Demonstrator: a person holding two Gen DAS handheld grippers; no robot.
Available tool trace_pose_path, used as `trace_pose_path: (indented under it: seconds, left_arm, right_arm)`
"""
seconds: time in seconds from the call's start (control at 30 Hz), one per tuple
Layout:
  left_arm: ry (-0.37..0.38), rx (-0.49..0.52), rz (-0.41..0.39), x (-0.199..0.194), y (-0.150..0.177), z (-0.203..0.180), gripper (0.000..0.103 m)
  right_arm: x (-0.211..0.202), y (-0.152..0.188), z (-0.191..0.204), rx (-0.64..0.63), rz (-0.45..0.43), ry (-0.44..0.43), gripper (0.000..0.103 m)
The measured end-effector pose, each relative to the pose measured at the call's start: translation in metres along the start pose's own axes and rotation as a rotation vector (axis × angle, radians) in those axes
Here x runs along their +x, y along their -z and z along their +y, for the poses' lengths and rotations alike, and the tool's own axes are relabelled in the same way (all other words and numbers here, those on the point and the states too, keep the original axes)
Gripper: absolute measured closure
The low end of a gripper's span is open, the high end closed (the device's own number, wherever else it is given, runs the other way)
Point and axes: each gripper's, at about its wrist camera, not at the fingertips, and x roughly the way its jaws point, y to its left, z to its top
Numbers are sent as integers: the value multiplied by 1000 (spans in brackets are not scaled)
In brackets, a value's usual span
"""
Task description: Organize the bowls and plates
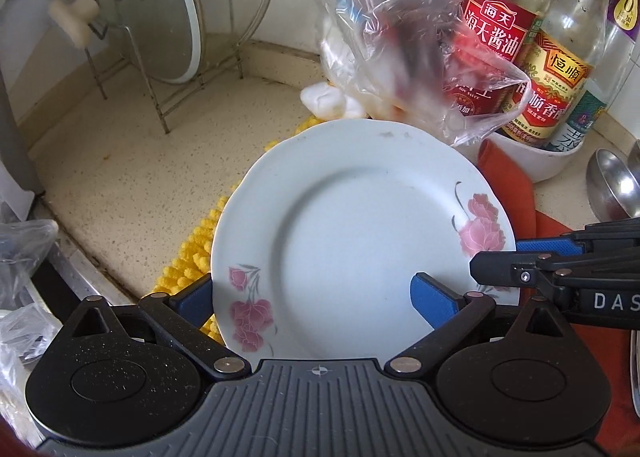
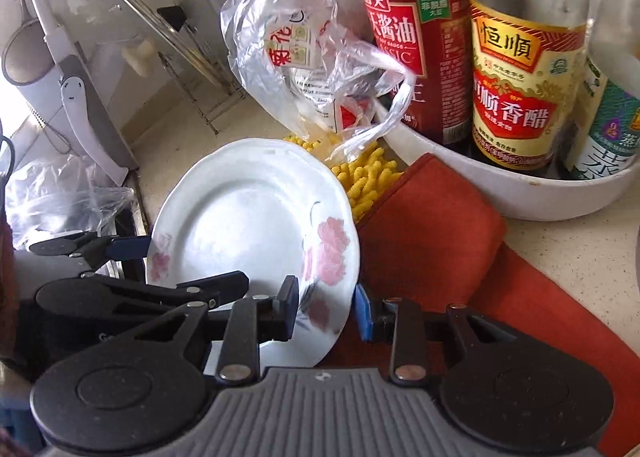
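— Where's the plate, and what are my tongs doing?

— The round white plate with pink flower prints (image 1: 360, 225) lies in front of you on the speckled beige countertop (image 1: 160, 177). Its far side is over the yellow nubby mat (image 1: 192, 253) and its right side over the orange-red cloth (image 2: 432, 241). Your left gripper (image 1: 316, 293) is spread wide. Its left blue pad is tucked behind the plate's left rim, and its right blue pad shows over the plate's face.

— And my right one?

— Your right gripper (image 2: 327, 311) straddles the near right rim, with one finger over the plate's face and the blue-padded one just outside the edge. The gap is narrow and the rim sits in it, but I cannot tell whether it is pinching the plate.

— What's around it?

— Just beyond the plate is a crumpled clear plastic bag (image 1: 400, 37). To your right, a white round basin (image 2: 520, 201) holds a red-labelled soy sauce bottle (image 2: 404, 49) and a yellow-labelled vinegar bottle (image 2: 516, 69). At the back left, a glass pot lid (image 1: 160, 9) stands upright in a wire rack.
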Motion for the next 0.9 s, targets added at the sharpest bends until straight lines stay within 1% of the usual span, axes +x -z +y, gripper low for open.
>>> trace_pose_path:
  seconds: [0.07, 0.13, 0.23, 0.3, 0.43, 0.53, 0.63, 0.67, 0.73, 0.8, 0.87, 0.9]
  left_arm:
    - [-4, -23, 9, -1, 0, 6, 2]
    - [-10, -49, 11, -5, 1, 14, 2]
    - [-19, -31, -4, -15, 4, 16, 2]
    - [-8, -17, -5, -16, 5, 11, 2]
    - [43, 8, 12, -13, 11, -4, 2]
    - [59, 55, 44, -1, 17, -24, 2]
    - [55, 97, 54, 11, 22, -41, 2]
    - [39, 115, 38, 10, 23, -46, 2]
    - [20, 141, 22, 9, 24, -49, 1]
    - [24, 136, 18, 9, 25, -47, 0]
    - [36, 120, 12, 11, 26, -45, 0]
    - [26, 112, 6, 11, 26, -44, 0]
  right_arm:
    - [2, -1, 3, -2, -1, 1, 70]
    - [1, -1, 10, -7, -7, -18, 70]
    - [-4, 3, 16, -18, -2, -49, 70]
    - [-10, 7, 16, -13, 3, -47, 70]
    - [-21, 17, 7, 9, 26, -19, 70]
    - [-26, 29, -5, 39, 48, 16, 70]
    - [-21, 40, -19, 63, 66, 53, 71]
    - [-19, 43, -24, 72, 61, 63, 71]
    - [-18, 47, -28, 85, 48, 46, 71]
    - [-19, 50, -29, 79, 21, 46, 70]
    - [-17, 51, -31, 68, 13, 39, 69]
    - [-14, 52, -32, 85, 11, 34, 69]
